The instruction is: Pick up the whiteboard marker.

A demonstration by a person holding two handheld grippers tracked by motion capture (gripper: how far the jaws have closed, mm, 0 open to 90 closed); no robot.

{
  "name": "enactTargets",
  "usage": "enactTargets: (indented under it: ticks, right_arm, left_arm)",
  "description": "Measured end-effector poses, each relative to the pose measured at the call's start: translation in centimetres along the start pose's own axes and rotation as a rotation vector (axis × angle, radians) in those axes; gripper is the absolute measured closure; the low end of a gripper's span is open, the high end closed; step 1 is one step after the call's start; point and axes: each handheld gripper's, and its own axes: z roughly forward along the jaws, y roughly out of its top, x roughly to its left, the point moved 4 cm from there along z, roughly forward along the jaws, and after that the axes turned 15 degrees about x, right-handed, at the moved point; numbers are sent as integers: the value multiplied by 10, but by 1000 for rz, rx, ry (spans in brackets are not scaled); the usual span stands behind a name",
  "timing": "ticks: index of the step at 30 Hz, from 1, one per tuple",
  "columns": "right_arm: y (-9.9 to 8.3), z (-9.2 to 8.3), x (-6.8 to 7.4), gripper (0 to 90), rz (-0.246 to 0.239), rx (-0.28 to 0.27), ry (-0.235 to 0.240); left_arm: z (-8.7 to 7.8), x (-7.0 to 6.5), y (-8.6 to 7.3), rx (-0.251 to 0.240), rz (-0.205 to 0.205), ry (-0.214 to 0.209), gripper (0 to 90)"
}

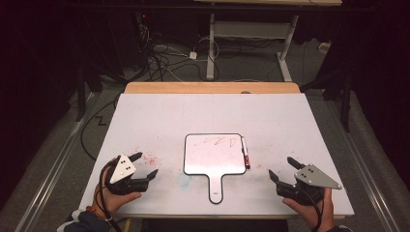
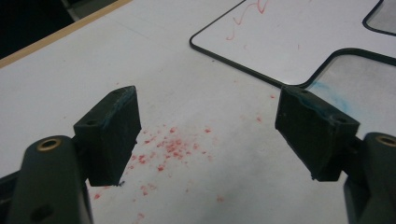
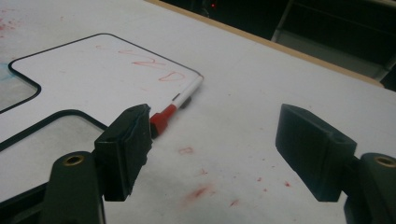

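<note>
Your left gripper [image 1: 146,165] rests low over the near-left part of the white table [image 1: 145,116], jaws spread wide with nothing between them. In the left gripper view the gap between its jaws frames bare tabletop speckled with red marker flecks [image 2: 173,147]; a faint blue smear [image 2: 329,95] sits on the table farther on, by the whiteboard's corner.

Your right gripper [image 1: 283,168] sits at the near-right part of the table, jaws likewise apart and empty. Its pads touch nothing that you can see.

The paddle-shaped whiteboard [image 1: 212,154] lies flat at the table's centre, between your two grippers and well apart from both. Its handle [image 1: 215,187] points toward your edge of the table. Red scribbles [image 1: 215,141] run across its upper part; they may read as letters or digits, but the strokes are too faint to tell.

The marker [image 1: 245,152] lies on the table just beside the whiteboard's right edge, parallel to it and seemingly touching the rim. In the right gripper view its red cap [image 3: 163,119] points toward your right gripper, partly behind that gripper's left-hand jaw, with the white barrel running away along the board. More red smudges [image 3: 198,191] mark the table close in front of the right gripper.
</note>
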Motion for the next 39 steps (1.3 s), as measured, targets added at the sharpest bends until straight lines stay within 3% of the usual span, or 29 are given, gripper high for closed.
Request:
enactTargets:
  ticks: [5, 9, 16, 19, 23, 25, 29, 34, 35, 38, 39]
  right_arm:
    - [-2, 1, -1, 289, 13, 21, 14]
    - [-2, 2, -1, 304, 16, 37, 20]
    - [2, 7, -3, 316, 9, 67, 25]
    - [7, 13, -7, 334, 27, 84, 36]
    - [14, 23, -11, 341, 60, 140, 80]
    - [18, 29, -12, 338, 73, 174, 99]
    - [30, 42, -14, 338, 116, 213, 175]
    - [45, 57, -11, 390, 111, 253, 205]
    - [53, 68, -9, 400, 119, 286, 241]
    - [61, 80, -7, 423, 112, 327, 255]
    - [67, 92, -4, 435, 109, 361, 268]
  left_arm:
    - [-1, -2, 0, -2, 4, 3, 212]
    - [0, -2, 0, -3, 31, 11, 212]
    - [1, -5, -2, 16, 27, 2, 210]
    - [1, -5, -2, 21, 25, 4, 210]
    - [3, -4, -1, 20, 35, 11, 210]
    - [5, -6, -1, 26, 24, -7, 210]
    - [6, -6, -2, 41, 30, -4, 210]
    - [6, -6, -3, 42, 26, -1, 210]
    - [7, -6, -3, 44, 28, -2, 210]
    - [7, -7, -3, 50, 31, 1, 210]
    - [7, -7, -3, 50, 31, 2, 210]
